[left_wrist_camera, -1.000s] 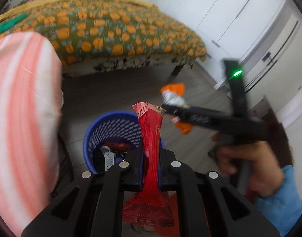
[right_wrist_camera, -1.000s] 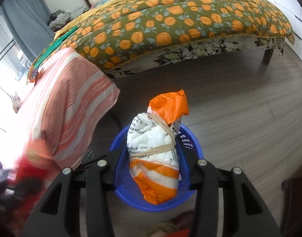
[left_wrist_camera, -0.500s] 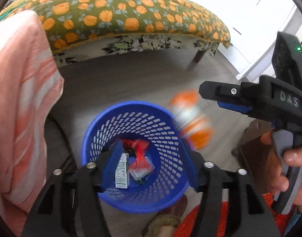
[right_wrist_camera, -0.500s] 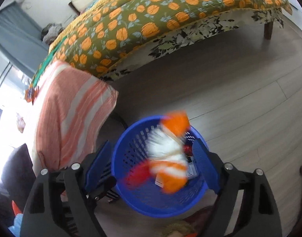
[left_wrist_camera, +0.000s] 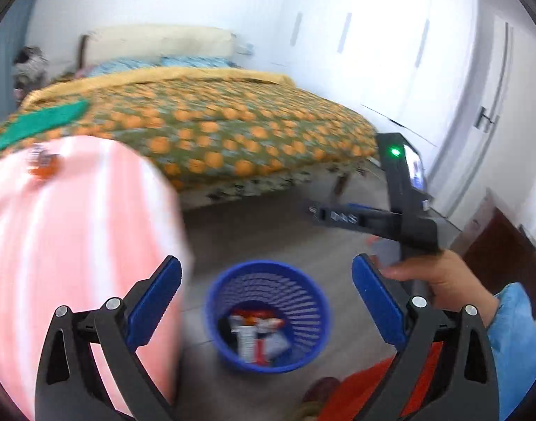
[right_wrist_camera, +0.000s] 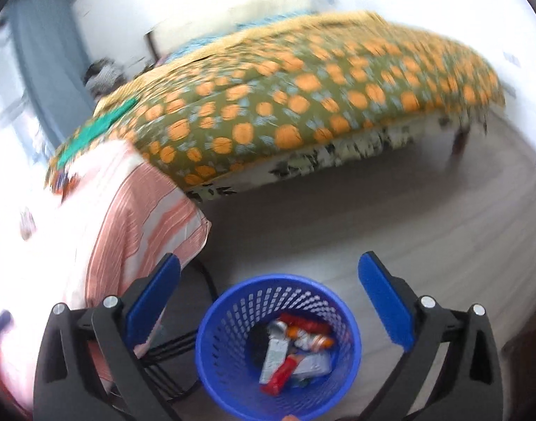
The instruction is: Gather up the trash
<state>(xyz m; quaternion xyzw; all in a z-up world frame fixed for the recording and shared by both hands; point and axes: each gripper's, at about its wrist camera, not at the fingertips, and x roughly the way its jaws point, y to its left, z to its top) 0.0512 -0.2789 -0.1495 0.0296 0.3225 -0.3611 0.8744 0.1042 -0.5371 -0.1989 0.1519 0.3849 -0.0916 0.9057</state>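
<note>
Both tools are empty right now. Left hand-held gripper (left_wrist_camera: 266,275) has its jaws spread wide, nothing between the pads; right hand-held gripper (right_wrist_camera: 269,273) is the same, wide and bare. The blue basket (right_wrist_camera: 211,329) sits on the floor just beside the striped cloth (right_wrist_camera: 134,217) draped over the surface. Trash in the basket (right_wrist_camera: 292,343): wrappers and small packets, well below the rim.

My read: the drop is done, and the next step is finding more trash. There's a small orange-and-white item (left_wrist_camera: 41,165) on top of the striped cloth, too blurred to identify, but it's a likely candidate.

To do it well:
- Keep the jaws wide on approach and close only once the item sits between the pads.
- Come in from above so the cloth doesn't get pinched with it.
- Release low over the basket opening; light wrappers drift.
</note>
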